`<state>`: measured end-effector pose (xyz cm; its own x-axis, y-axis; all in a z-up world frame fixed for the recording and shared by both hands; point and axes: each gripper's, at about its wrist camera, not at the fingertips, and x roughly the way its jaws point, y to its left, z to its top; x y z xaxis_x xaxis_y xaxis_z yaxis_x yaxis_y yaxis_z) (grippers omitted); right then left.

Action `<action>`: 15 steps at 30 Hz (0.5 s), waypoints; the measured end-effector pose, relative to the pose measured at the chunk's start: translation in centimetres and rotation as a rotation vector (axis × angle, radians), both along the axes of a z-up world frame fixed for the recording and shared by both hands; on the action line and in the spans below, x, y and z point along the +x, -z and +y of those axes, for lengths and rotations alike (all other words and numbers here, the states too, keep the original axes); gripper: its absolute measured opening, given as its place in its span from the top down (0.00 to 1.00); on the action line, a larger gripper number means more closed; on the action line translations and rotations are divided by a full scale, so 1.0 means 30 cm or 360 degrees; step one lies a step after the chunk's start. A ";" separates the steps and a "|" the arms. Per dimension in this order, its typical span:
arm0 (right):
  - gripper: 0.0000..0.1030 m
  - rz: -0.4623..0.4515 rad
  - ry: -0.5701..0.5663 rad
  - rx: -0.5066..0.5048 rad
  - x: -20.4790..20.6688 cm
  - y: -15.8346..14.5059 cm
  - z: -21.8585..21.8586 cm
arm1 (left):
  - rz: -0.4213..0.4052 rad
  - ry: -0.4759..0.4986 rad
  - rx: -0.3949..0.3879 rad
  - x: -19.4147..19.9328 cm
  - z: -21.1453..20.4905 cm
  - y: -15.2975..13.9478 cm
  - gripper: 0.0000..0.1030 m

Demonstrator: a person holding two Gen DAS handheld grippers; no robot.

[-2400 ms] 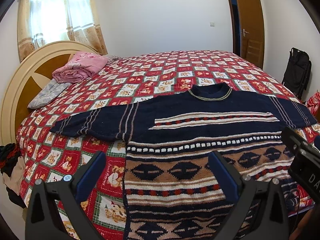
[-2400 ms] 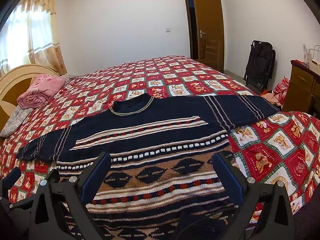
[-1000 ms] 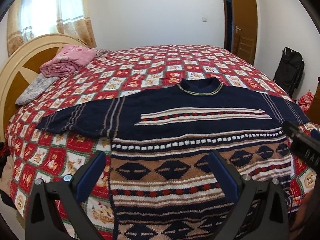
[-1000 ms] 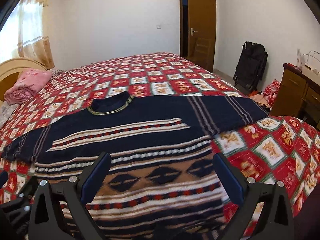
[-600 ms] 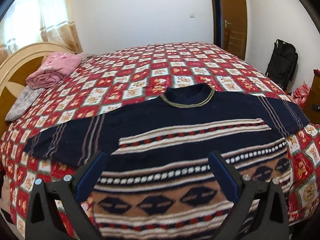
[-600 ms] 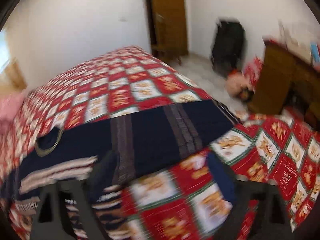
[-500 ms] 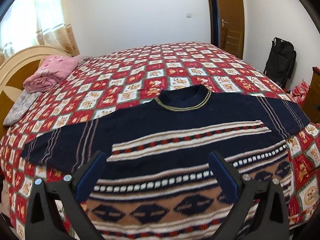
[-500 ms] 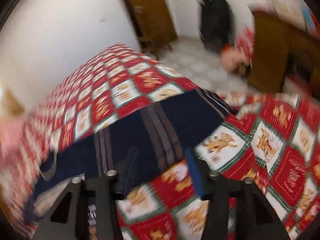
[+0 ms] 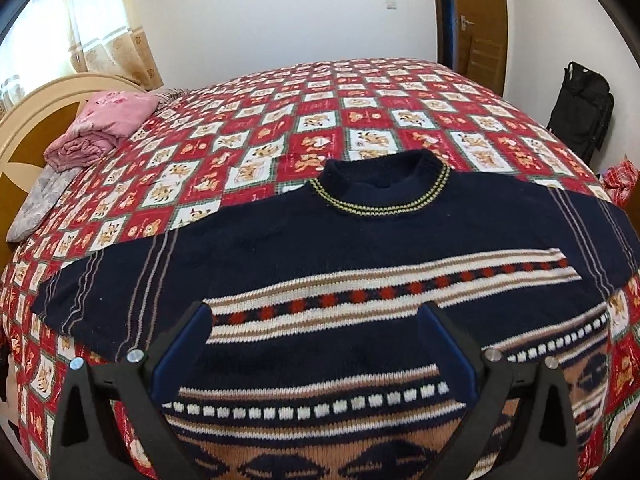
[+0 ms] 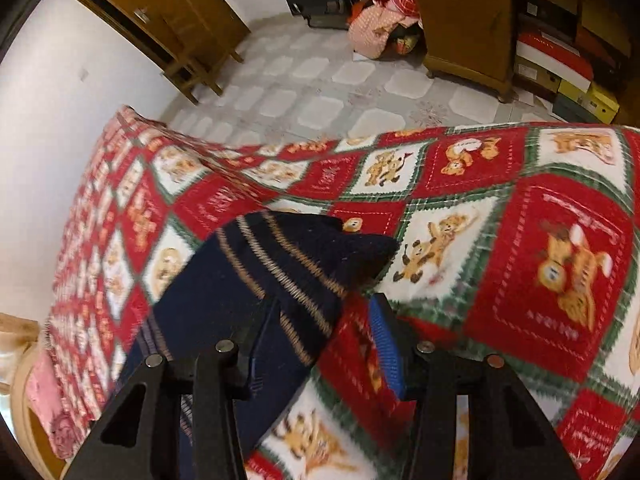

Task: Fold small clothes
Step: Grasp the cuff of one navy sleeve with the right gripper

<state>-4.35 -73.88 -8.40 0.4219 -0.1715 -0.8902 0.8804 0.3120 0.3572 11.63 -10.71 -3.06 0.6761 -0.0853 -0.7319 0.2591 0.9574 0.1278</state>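
Observation:
A navy knit sweater (image 9: 360,248) with striped and diamond bands lies flat on the bed, collar away from me, both sleeves spread out. My left gripper (image 9: 316,344) is open and empty above the sweater's chest. In the right wrist view, my right gripper (image 10: 324,328) is open, jaws partly narrowed, right at the striped end of the sweater's right sleeve (image 10: 280,272). The sleeve edge lies between the two fingers, not clamped.
A red and white teddy-bear quilt (image 9: 280,120) covers the bed. Folded pink bedding (image 9: 104,128) sits by the headboard at the left. A wooden cabinet (image 10: 464,20), a black bag (image 9: 580,108) and tiled floor (image 10: 320,92) lie beyond the bed's right edge.
My right gripper swung right and down to the right sleeve's end and narrowed its jaws. My left gripper moved forward over the sweater's chest, still open.

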 end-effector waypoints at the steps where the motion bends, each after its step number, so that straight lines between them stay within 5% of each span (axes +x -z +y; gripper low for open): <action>1: 0.53 0.0005 -0.0003 0.0019 0.011 0.018 -0.009 | -0.0002 -0.0006 0.0009 0.005 -0.003 0.001 0.00; 5: 0.56 -0.0049 0.0030 0.0072 0.036 0.048 -0.033 | 0.0015 -0.0015 0.0021 0.030 -0.008 0.008 0.00; 9: 0.79 -0.0106 0.0115 0.0066 0.025 0.055 -0.029 | 0.0050 -0.0011 0.0021 0.040 -0.016 0.022 0.00; 15: 0.88 -0.0169 0.0162 -0.0163 0.000 -0.010 0.045 | 0.0024 0.0014 0.0007 0.018 -0.001 0.004 0.00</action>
<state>-4.35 -72.53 -8.09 0.4887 -0.3057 -0.8171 0.8682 0.2627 0.4210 12.18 -10.75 -3.17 0.6641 -0.0880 -0.7425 0.2696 0.9544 0.1280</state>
